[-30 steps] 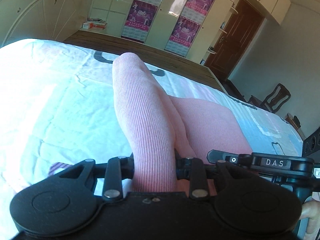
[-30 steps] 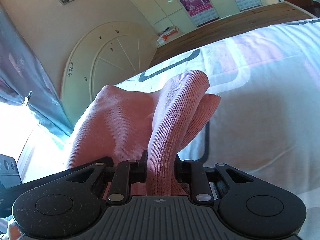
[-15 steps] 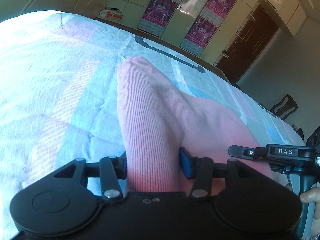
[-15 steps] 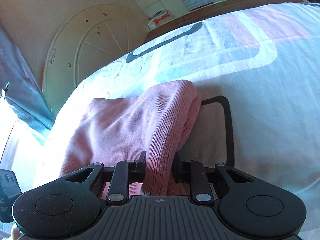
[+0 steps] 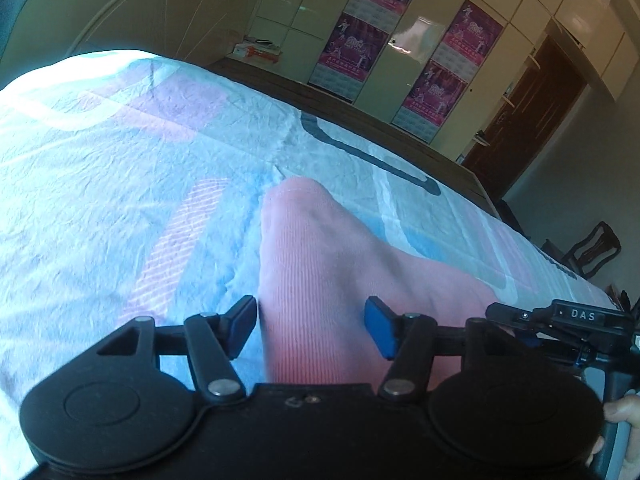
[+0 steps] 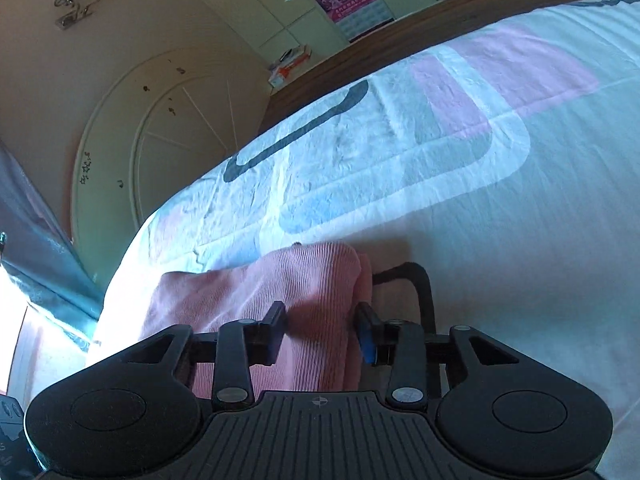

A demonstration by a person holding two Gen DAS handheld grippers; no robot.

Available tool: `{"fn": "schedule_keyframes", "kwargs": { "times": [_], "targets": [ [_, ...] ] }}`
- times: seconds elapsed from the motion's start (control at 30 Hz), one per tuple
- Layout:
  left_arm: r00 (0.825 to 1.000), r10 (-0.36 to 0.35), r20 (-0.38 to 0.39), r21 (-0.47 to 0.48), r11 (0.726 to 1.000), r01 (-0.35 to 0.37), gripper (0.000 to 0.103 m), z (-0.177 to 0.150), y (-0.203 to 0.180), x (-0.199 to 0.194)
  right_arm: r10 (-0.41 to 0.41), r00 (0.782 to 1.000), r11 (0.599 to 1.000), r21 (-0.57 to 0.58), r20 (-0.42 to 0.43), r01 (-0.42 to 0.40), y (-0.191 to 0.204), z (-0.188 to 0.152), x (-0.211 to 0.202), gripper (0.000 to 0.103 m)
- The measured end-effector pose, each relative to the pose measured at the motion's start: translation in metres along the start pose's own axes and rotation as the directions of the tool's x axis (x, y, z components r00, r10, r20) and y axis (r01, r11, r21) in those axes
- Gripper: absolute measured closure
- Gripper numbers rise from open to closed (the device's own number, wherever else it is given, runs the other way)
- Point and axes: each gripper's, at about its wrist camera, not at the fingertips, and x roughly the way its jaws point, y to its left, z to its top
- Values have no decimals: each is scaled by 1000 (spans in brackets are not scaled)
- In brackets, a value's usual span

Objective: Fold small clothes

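A pink ribbed garment (image 5: pixel 320 272) lies folded on the bed's patterned sheet (image 5: pixel 120 184). My left gripper (image 5: pixel 310 326) is open, its blue pads spread on either side of the garment's left edge, which rests on the sheet. The garment also shows in the right wrist view (image 6: pixel 304 288), doubled over with its fold at the far end. My right gripper (image 6: pixel 322 330) is open around that cloth, its pads apart and not pinching it. The right gripper's body shows at the right edge of the left wrist view (image 5: pixel 568 320).
The sheet (image 6: pixel 460 168) covers the bed, with pale pink, blue and dark line patterns. A wooden bed frame edge (image 5: pixel 360 112), wardrobes with purple posters (image 5: pixel 432 92), a brown door (image 5: pixel 520 120) and a chair (image 5: pixel 592 248) stand beyond. An arched headboard (image 6: pixel 160 140) is at the left.
Both grippers lowered the lifted pink garment onto the bed and opened, letting go of it. The cloth now lies flat between the spread pads.
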Motion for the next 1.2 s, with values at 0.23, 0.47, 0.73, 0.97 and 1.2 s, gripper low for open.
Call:
{"fn": "schedule_keyframes", "kwargs": {
  "times": [0.23, 0.47, 0.73, 0.97, 1.2],
  "targets": [
    [999, 47, -5, -73, 996, -48, 53, 3, 18, 28, -63, 998, 976, -206, 31, 68, 24, 5, 26, 92],
    [995, 92, 32, -37, 995, -91, 44, -4, 9, 10, -114, 993, 983, -145, 28, 117, 6, 4, 25, 92],
    [995, 86, 45, -4, 996, -86, 44, -23, -2, -31, -36, 999, 993, -109, 31, 39, 14, -15, -36, 64],
    [998, 69, 5, 14, 997, -70, 44, -42, -11, -45, -27, 999, 988, -152, -30, 22, 25, -53, -53, 63],
    [996, 81, -23, 28, 996, -81, 40, -61, -10, -37, -140, 989, 977, -168, -40, 131, 18, -69, -39, 87]
  ]
}}
